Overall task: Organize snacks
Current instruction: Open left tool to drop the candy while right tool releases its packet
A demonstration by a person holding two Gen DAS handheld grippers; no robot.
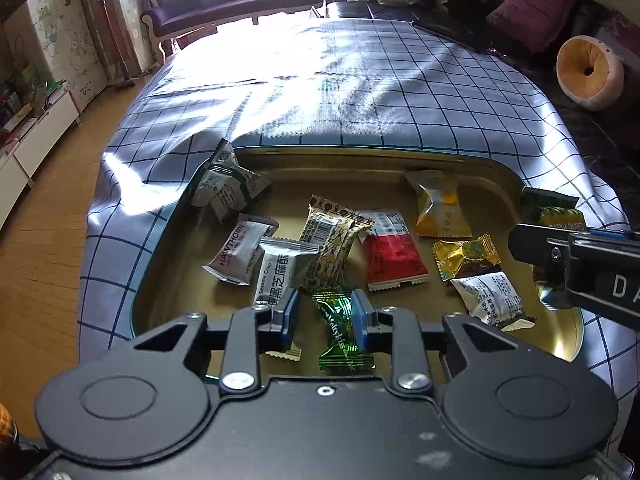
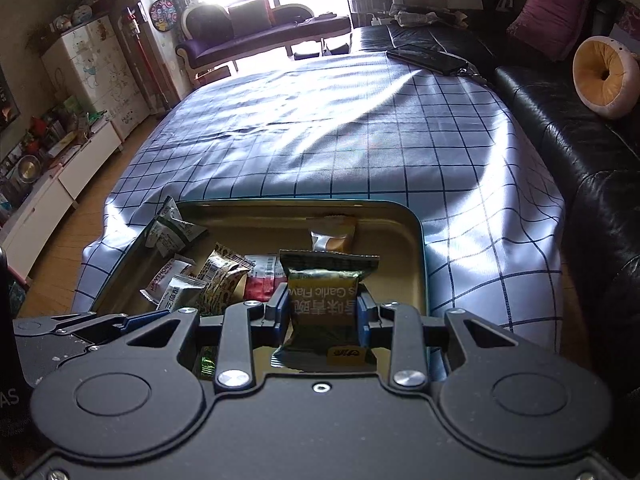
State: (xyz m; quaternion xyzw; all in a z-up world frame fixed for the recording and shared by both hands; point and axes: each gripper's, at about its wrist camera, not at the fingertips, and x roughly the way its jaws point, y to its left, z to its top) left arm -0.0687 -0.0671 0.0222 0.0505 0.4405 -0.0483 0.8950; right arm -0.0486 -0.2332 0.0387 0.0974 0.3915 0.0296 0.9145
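Observation:
A gold tin tray on the checked cloth holds several wrapped snacks, among them a Hawthorn pack, a sesame crisp pack, a red pack and a yellow pack. My left gripper hangs over the tray's near edge. A shiny green candy stands between its jaws, leaning on the right pad with a gap on the left side. My right gripper is shut on a green-and-gold garlic snack packet, held above the tray's right part. It also shows in the left wrist view, at the right edge.
A blue-checked tablecloth covers the table beyond the tray. A black sofa with a round cushion runs along the right. A dark flat device lies at the far right corner. Wooden floor and low cabinets are on the left.

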